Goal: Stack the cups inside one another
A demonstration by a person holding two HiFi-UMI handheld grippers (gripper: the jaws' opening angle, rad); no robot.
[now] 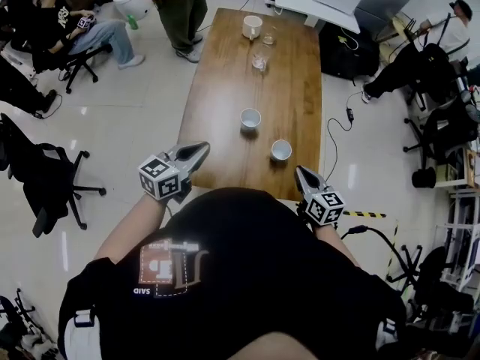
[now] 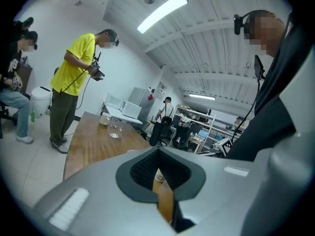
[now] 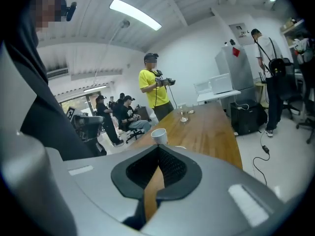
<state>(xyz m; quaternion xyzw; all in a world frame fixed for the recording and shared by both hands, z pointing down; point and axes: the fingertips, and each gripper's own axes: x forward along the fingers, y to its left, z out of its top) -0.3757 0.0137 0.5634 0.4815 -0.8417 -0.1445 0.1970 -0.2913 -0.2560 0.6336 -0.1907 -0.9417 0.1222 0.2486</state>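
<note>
Two grippers hang over the near edge of the wooden table (image 1: pixel 225 88), both empty. The left gripper (image 1: pixel 201 151) has its fingers pressed together with nothing between them. The first paper cup (image 1: pixel 250 118), white and upright, stands ahead of those fingers and to their right, apart from them. The second paper cup (image 1: pixel 281 150), also upright, stands nearer, just ahead and slightly left of the right gripper (image 1: pixel 300 171), whose fingers are likewise closed on nothing. Far beyond both pairs of fingers, a white mug (image 1: pixel 252 26) and two glasses (image 1: pixel 260 62) stand at the table's far end.
</note>
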